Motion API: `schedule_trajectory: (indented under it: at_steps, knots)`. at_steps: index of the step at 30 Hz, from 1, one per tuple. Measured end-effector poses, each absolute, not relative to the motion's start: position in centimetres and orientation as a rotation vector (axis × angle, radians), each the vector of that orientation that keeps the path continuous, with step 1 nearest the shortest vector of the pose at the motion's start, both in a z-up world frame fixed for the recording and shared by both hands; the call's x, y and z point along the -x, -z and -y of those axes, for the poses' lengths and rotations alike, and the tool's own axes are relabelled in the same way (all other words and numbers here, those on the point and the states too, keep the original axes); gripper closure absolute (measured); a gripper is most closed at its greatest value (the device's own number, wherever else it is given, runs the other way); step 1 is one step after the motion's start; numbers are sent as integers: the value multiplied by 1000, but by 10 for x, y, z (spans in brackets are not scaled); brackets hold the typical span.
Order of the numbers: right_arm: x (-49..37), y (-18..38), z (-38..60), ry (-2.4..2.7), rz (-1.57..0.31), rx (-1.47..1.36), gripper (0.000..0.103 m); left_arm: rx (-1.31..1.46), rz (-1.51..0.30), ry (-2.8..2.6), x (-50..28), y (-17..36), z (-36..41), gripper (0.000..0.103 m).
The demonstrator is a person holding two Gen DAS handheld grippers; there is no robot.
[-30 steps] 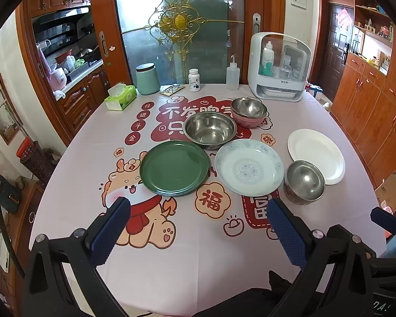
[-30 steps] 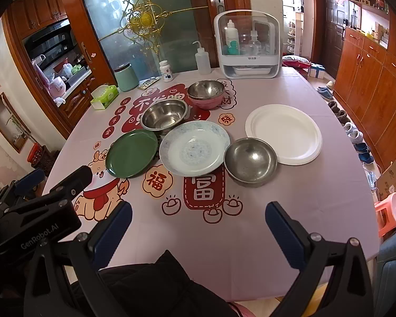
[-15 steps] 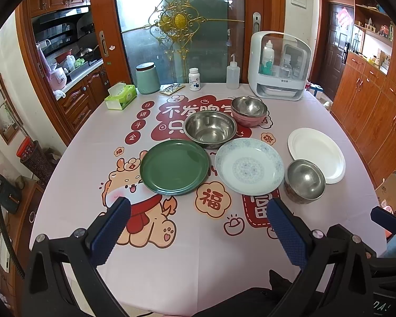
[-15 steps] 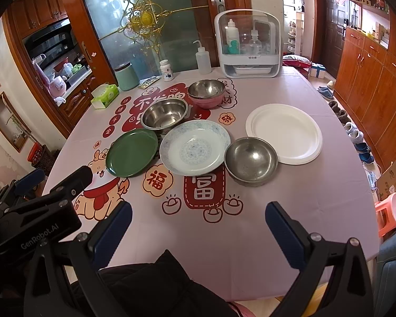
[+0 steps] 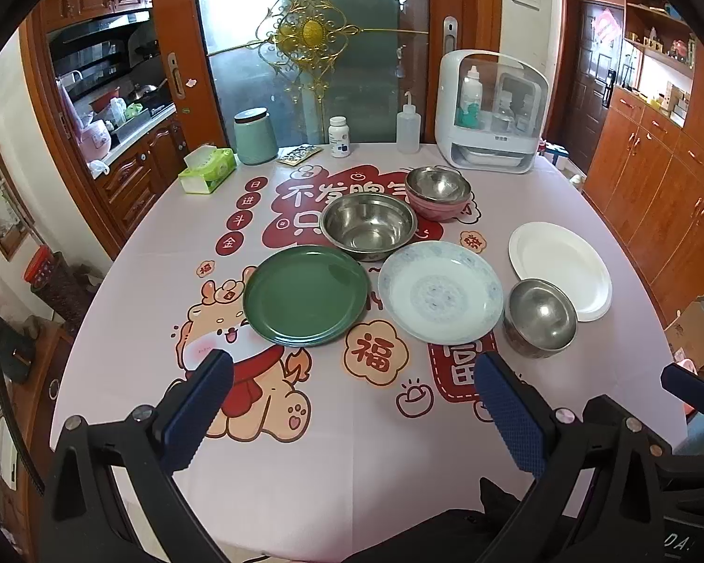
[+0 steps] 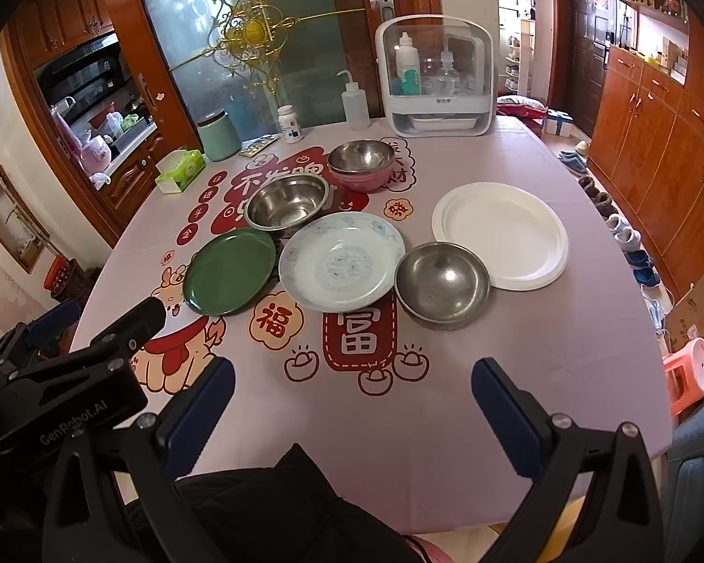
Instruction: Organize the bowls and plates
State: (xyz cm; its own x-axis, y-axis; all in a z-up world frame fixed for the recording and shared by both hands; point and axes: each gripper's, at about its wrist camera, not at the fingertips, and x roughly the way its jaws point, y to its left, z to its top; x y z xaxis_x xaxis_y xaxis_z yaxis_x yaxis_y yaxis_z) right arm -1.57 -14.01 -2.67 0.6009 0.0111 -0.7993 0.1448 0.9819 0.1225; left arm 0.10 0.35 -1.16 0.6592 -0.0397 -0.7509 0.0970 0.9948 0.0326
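Note:
On the round table lie a green plate (image 5: 305,294) (image 6: 230,271), a patterned white plate (image 5: 440,291) (image 6: 341,262) and a plain white plate (image 5: 561,268) (image 6: 500,233). A large steel bowl (image 5: 368,225) (image 6: 287,204) stands behind them. A small steel bowl (image 5: 539,316) (image 6: 441,281) sits by the white plate. Another steel bowl rests inside a pink bowl (image 5: 439,204) (image 6: 362,177). My left gripper (image 5: 352,403) and right gripper (image 6: 352,401) hang open over the table's near edge, holding nothing.
At the table's far side stand a white bottle cabinet (image 5: 490,112), a squeeze bottle (image 5: 408,124), a pill bottle (image 5: 339,137), a green canister (image 5: 255,137) and a tissue box (image 5: 207,171). Wooden cabinets line the right wall. A pink stool (image 6: 690,377) stands at the right.

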Motion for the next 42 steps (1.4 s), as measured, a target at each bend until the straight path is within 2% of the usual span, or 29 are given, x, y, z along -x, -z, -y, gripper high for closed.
schedule_trajectory:
  at_steps: [24, 42]
  knots:
    - [10, 7, 109, 231, -909, -228, 2, -101, -908, 217, -42, 4, -29, 1]
    - [43, 4, 114, 433, -799, -392, 2, -277, -1014, 469, -58, 28, 5, 1]
